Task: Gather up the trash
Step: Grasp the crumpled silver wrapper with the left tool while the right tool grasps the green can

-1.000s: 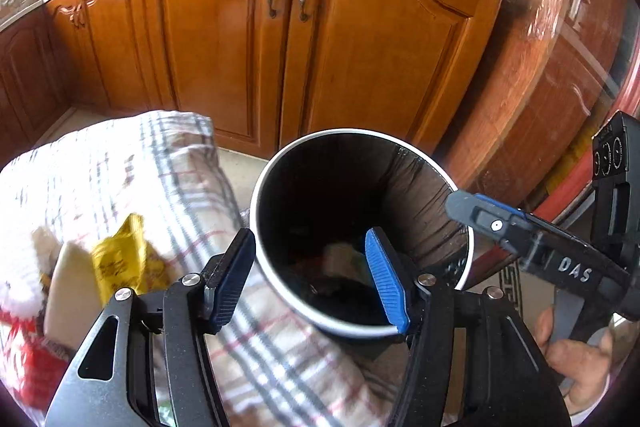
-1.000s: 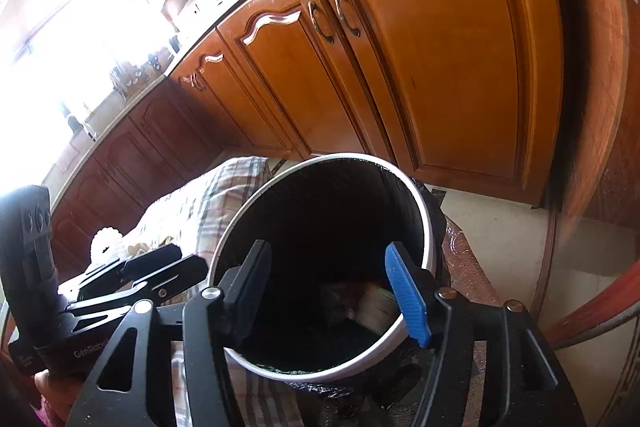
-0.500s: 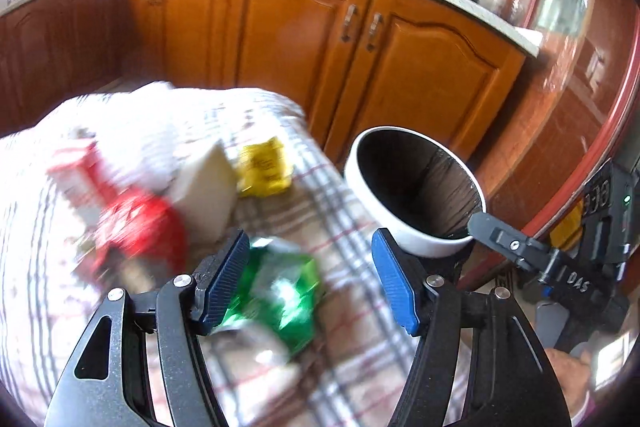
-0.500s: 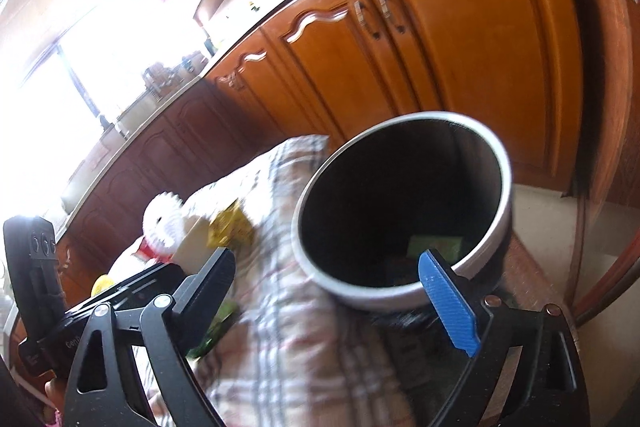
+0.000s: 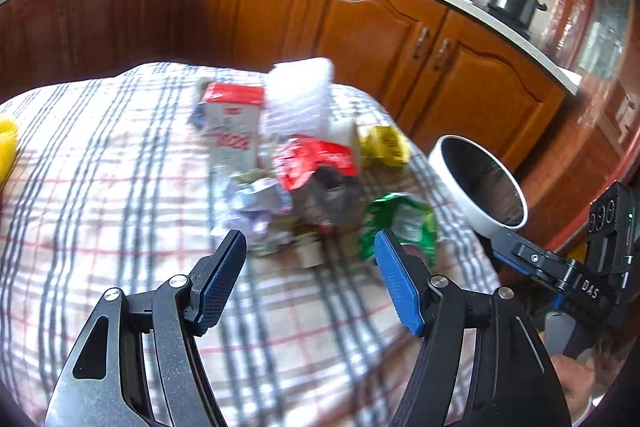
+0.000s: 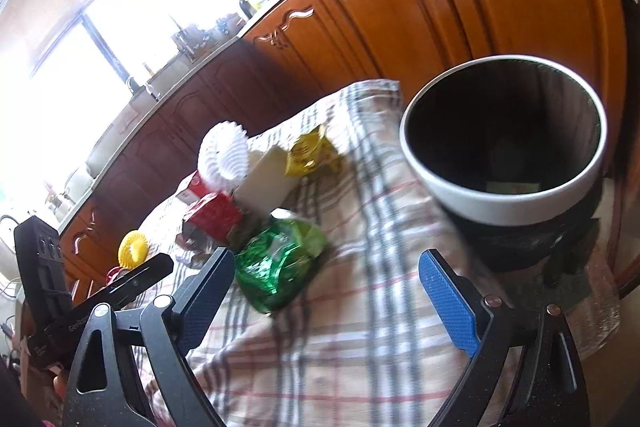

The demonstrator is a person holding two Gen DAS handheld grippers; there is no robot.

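Trash pile [image 5: 304, 163] now fills both views on the checked worktop cloth [image 5: 120, 227], bin [image 6: 504, 147] off right. Left gripper [image 5: 310, 279] jaws widening, empty; right gripper [image 6: 328, 299] wide, empty. Wooden kitchen cabinets [image 5: 380, 27] behind.

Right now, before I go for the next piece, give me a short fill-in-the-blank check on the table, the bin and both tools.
1. The trash bin has a rim coloured ____.
2. The wrapper lying nearest the right tool is coloured ____.
3. The tablecloth under the trash has a ____ pattern.
4. Between the fingers of the left tool there is ____ held.

Missing words: white; green; checked; nothing
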